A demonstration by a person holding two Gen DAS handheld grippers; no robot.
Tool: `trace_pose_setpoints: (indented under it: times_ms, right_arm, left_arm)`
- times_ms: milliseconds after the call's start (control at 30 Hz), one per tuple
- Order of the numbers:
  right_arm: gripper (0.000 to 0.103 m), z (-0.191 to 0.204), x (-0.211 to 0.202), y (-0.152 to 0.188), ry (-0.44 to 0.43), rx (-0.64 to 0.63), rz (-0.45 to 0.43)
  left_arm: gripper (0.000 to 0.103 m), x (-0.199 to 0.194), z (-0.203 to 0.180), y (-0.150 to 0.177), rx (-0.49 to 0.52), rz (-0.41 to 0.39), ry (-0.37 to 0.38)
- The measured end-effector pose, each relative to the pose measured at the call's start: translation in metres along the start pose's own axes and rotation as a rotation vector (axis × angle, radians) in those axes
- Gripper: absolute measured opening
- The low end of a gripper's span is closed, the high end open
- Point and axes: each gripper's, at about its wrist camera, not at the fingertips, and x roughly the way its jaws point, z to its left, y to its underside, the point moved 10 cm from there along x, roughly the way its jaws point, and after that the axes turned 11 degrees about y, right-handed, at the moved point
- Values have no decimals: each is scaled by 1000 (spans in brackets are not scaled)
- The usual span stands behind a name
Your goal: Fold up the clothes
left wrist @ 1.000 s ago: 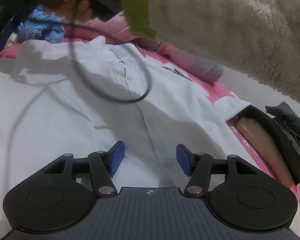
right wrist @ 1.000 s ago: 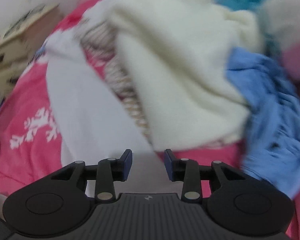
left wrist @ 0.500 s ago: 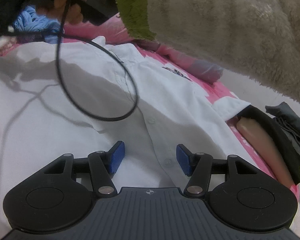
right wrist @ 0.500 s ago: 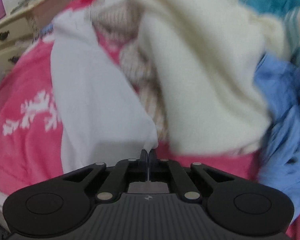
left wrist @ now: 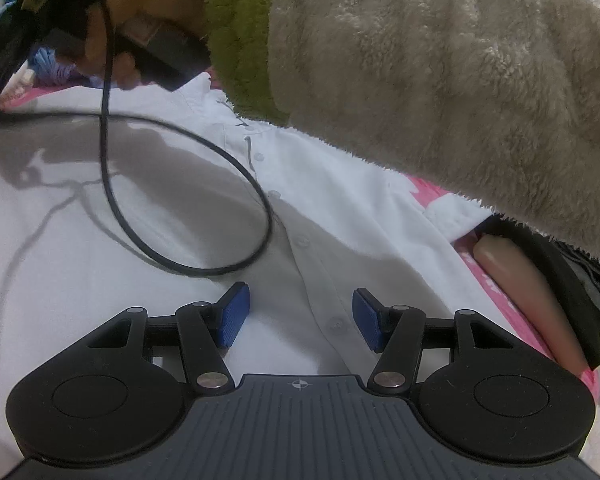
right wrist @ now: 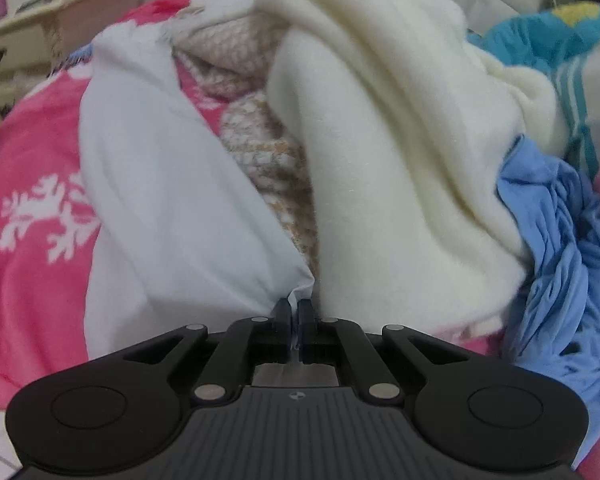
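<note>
A white button-up shirt [left wrist: 100, 240] lies spread on the pink bed cover, its button placket running up the middle. My left gripper [left wrist: 300, 316] is open and empty, hovering just above the lower placket. In the right wrist view my right gripper [right wrist: 298, 314] is shut on a pinched edge of the white shirt [right wrist: 160, 200], which rises in a stretched fold to the left. The person's right hand and fleece sleeve [left wrist: 440, 80] cross the top of the left wrist view, holding the other gripper's handle.
A black cable [left wrist: 188, 184] loops over the shirt. A cream fleece garment [right wrist: 380, 140], a knitted beige piece [right wrist: 260, 148] and a blue garment [right wrist: 560, 260] are piled right of the held fold. The pink patterned bed cover [right wrist: 28, 208] lies left; a wooden dresser [right wrist: 28, 40] stands behind.
My right gripper closed on the white shirt's edge and lifted it into a fold. The hand and cable in the left wrist view moved nearer. My left gripper stayed open and still.
</note>
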Motion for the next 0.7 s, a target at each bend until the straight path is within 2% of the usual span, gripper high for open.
trace_pose_setpoints:
  times_ms: [100, 133, 167, 333, 433, 567, 667, 700]
  right_arm:
    - [8, -18, -9, -6, -37, 138, -1]
    - [21, -25, -12, -8, -44, 189, -3]
    - [26, -32, -17, -9, -51, 234, -12]
    - [27, -60, -47, -11, -40, 353, -73]
    - [27, -64, -62, -1, -70, 362, -62]
    - [26, -46, -48, 30, -135, 321, 94]
    - [23, -45, -12, 56, -25, 283, 195]
    - [22, -49, -5, 57, 6, 300, 184]
  left_arm:
    - [57, 0, 0, 0, 0, 1, 0]
    - [57, 0, 0, 0, -1, 1, 0]
    - [57, 0, 0, 0, -1, 1, 0]
    - [57, -1, 1, 0, -3, 1, 1]
    - [57, -3, 1, 0, -2, 1, 1]
    - [57, -3, 1, 1, 0, 1, -1]
    - [57, -2, 1, 1, 1, 1, -2]
    - [57, -2, 1, 1, 1, 1, -2]
